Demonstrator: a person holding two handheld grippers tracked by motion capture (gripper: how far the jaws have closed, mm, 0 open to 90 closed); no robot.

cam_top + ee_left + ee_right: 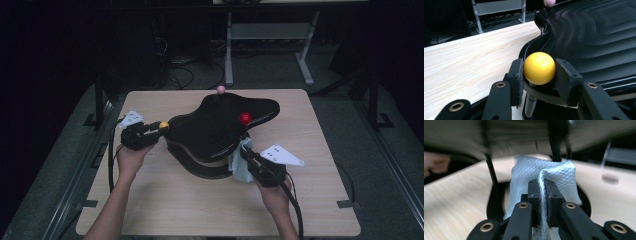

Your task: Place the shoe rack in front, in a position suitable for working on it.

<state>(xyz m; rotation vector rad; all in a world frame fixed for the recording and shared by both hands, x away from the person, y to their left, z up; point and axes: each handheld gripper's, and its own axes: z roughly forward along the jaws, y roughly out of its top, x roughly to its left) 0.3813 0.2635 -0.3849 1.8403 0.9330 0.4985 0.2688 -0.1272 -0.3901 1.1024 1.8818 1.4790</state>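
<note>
Btwn left claw (539,75) pads: yellow ball (539,68), gripped; right claw (542,192) clamps cloth (529,173).

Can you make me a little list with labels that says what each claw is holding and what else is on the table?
left claw: shut on the yellow ball at the tray's edge
right claw: shut on a pale blue cloth
tray: black, wavy top, stands on thin legs on the table
red ball: on the tray's top
pink ball: at the tray's far edge
cloth spot: low by the tray's near right side
hands: one behind each claw
</note>
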